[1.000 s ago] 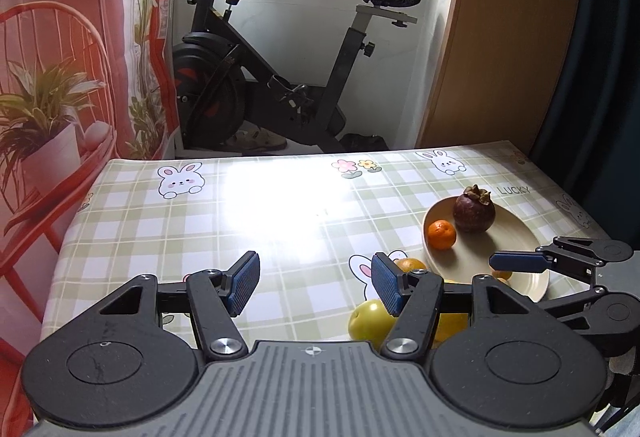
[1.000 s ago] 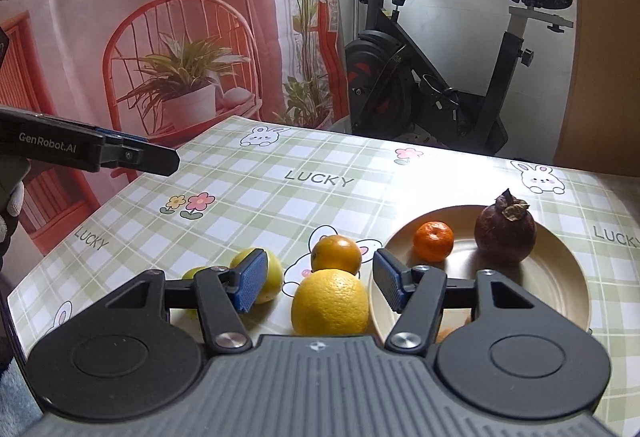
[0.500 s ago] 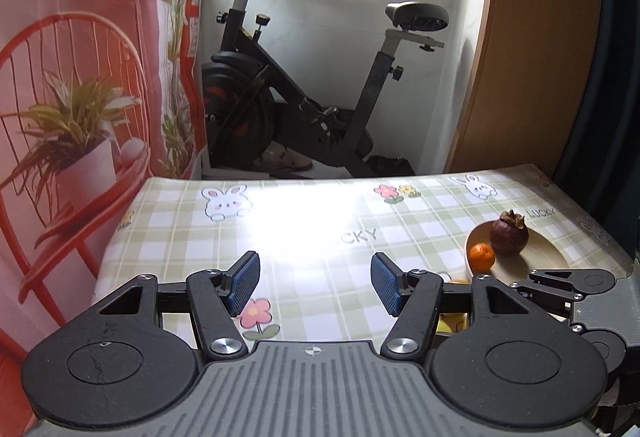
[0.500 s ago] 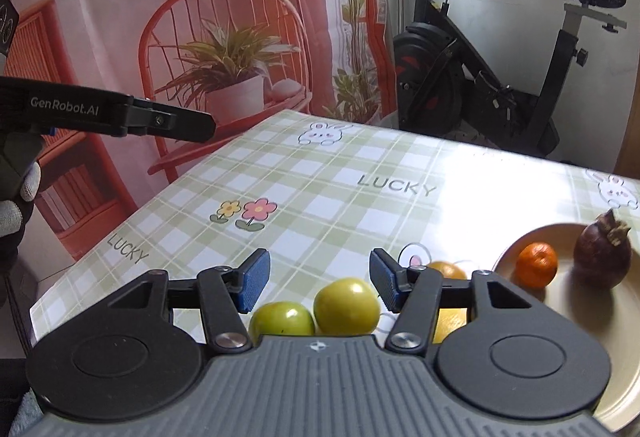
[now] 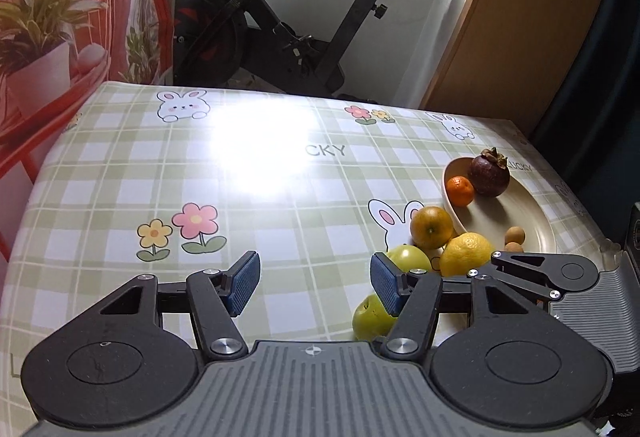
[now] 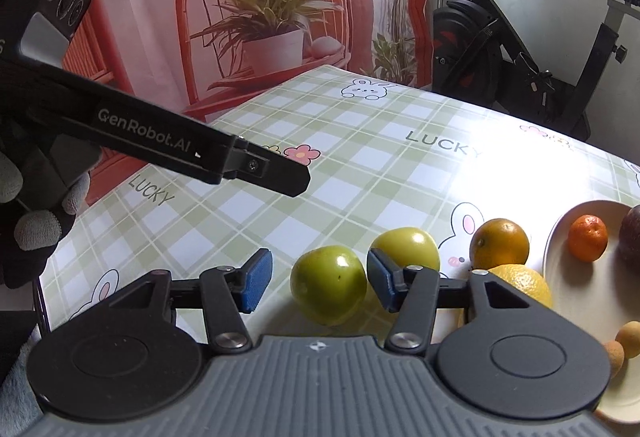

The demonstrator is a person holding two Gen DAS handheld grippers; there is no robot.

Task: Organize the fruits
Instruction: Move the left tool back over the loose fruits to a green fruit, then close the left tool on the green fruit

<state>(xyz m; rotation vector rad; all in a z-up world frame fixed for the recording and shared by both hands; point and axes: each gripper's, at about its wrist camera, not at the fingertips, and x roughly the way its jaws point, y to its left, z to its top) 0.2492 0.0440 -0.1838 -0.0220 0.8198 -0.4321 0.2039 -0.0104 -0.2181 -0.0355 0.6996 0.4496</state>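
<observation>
My right gripper (image 6: 318, 285) is open, low over the table. A green apple (image 6: 328, 289) sits in the gap between its blue pads, close to the right pad and not squeezed. A second green apple (image 6: 408, 247), an orange (image 6: 499, 243) and a lemon (image 6: 524, 285) lie just beyond. The cream plate (image 6: 580, 297) holds a tangerine (image 6: 588, 237), a mangosteen (image 6: 632, 237) and small longans (image 6: 628, 333). My left gripper (image 5: 314, 283) is open and empty over bare tablecloth, left of the green apples (image 5: 408, 257) and the plate (image 5: 520, 213).
The checked tablecloth (image 5: 200, 173) has free room on its left and middle. An exercise bike (image 5: 280, 17) stands behind the table. A gloved hand (image 6: 36, 221) holds the left gripper's body (image 6: 200, 153) at the left of the right wrist view.
The right gripper has moved left and dropped, so a green apple now sits between its fingers. The left gripper has tipped down and come nearer the table.
</observation>
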